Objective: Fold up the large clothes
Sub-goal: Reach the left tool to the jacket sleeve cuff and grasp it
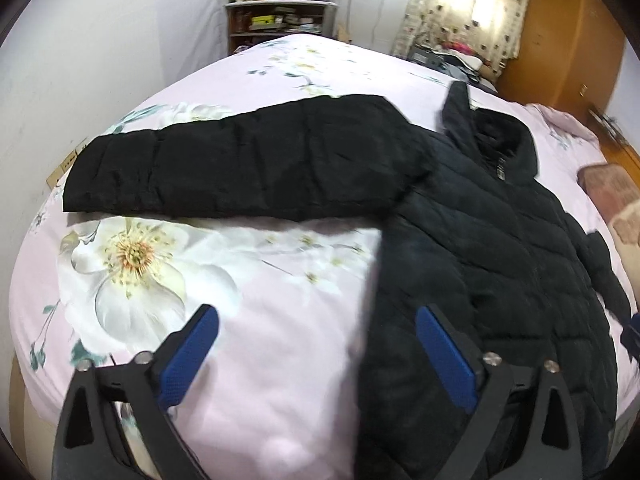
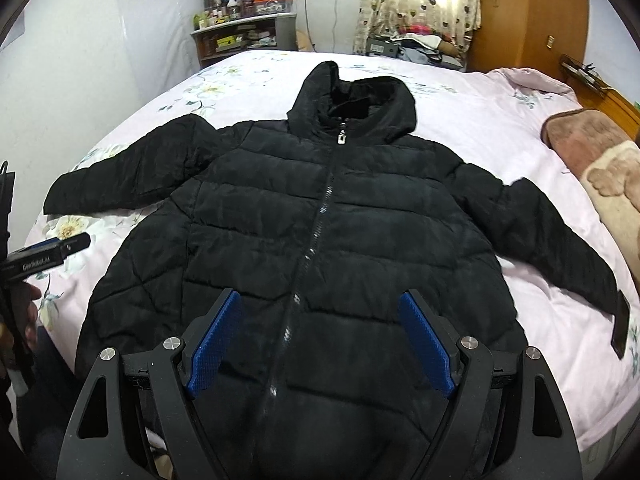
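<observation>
A black hooded puffer jacket (image 2: 320, 220) lies front up and zipped on the bed, sleeves spread to both sides, hood (image 2: 352, 96) at the far end. My right gripper (image 2: 320, 308) is open and empty above the jacket's lower front, either side of the zipper. My left gripper (image 1: 316, 320) is open and empty above the sheet beside the jacket's left hem, with the left sleeve (image 1: 240, 168) stretched out ahead of it. The left gripper also shows in the right wrist view (image 2: 60, 250) at the left edge.
The bed has a pink floral sheet (image 1: 260, 380). A brown and cream blanket (image 2: 600, 160) lies at the bed's right side. A cluttered shelf (image 2: 240, 36), a curtained window (image 2: 416, 0) and a wooden wardrobe (image 2: 528, 12) stand beyond the bed.
</observation>
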Tool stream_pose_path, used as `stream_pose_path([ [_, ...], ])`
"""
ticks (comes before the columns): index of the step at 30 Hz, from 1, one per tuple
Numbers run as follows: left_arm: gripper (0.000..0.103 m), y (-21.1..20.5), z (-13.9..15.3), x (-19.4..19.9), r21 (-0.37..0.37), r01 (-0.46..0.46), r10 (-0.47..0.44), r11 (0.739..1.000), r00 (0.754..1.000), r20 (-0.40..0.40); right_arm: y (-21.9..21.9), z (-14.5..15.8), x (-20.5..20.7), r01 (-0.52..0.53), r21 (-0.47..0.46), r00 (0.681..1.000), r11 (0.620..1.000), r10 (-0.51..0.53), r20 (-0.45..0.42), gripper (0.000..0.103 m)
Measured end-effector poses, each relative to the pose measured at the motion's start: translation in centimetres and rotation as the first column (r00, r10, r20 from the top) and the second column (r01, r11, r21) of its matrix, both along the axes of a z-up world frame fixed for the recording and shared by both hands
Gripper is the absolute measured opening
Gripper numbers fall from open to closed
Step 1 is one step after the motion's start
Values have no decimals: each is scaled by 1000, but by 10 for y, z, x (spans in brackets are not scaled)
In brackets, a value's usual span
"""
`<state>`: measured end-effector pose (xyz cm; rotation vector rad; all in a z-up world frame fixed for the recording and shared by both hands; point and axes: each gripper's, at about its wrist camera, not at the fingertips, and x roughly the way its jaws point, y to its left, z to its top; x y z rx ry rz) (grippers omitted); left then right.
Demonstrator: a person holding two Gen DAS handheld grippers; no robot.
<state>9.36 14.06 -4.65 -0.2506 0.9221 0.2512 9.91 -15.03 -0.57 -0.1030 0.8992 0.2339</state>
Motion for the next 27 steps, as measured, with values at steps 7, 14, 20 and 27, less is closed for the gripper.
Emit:
stream_pose_path([
  [7,89,60,-20,25,-20,-111,111,994,994,-6,17,-11,36,2,13,1000,1000,-2,-10,81],
  [14,87,119,-38,34,-46,-272,272,961,962,0,29,-26,61,-33,2,998,999,33,-48,82],
  [20,86,153,-48,34,-101,-362,366,927,930,25,31,-34,75,-17,-11,998,1000,17,-65,82],
  [27,52,167,-53,50,-77,-395,399,915,916,46,27,-43,93,-6,-7,997,1000,6,-81,82],
])
